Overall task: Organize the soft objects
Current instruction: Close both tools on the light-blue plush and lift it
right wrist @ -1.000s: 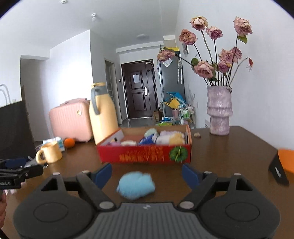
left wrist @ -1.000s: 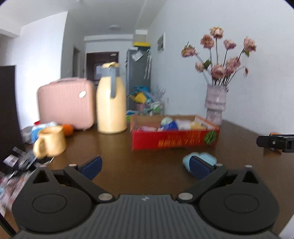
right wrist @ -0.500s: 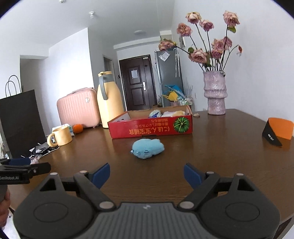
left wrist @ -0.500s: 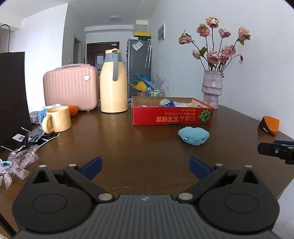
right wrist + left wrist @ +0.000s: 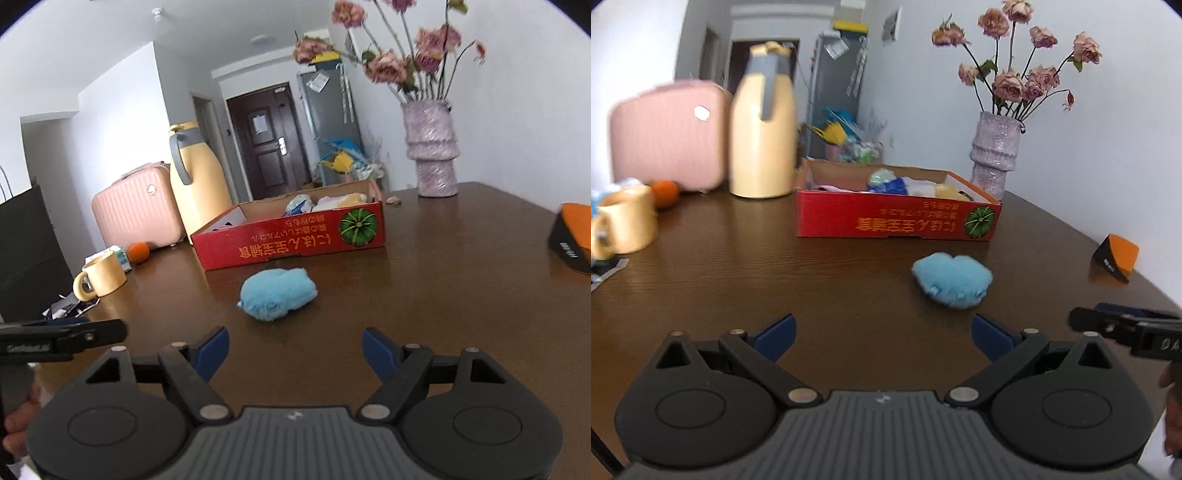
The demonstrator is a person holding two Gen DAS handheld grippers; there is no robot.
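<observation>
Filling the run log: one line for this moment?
blue plush toy: on table, outside red box | right gripper: open, jaws just narrowed, empty | left gripper: open

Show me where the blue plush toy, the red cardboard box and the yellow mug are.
blue plush toy (image 5: 277,294): right wrist view, middle of its fuzzy body.
red cardboard box (image 5: 291,242): right wrist view, printed front wall.
yellow mug (image 5: 107,275): right wrist view, side of its body.

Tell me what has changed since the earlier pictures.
Both hand-held grippers, left and right, tipped downward again toward the blue toy. The right one's jaws have just been closing a little, with nothing between them. Nothing was grasped. The toy and the red box stayed in place.
</observation>
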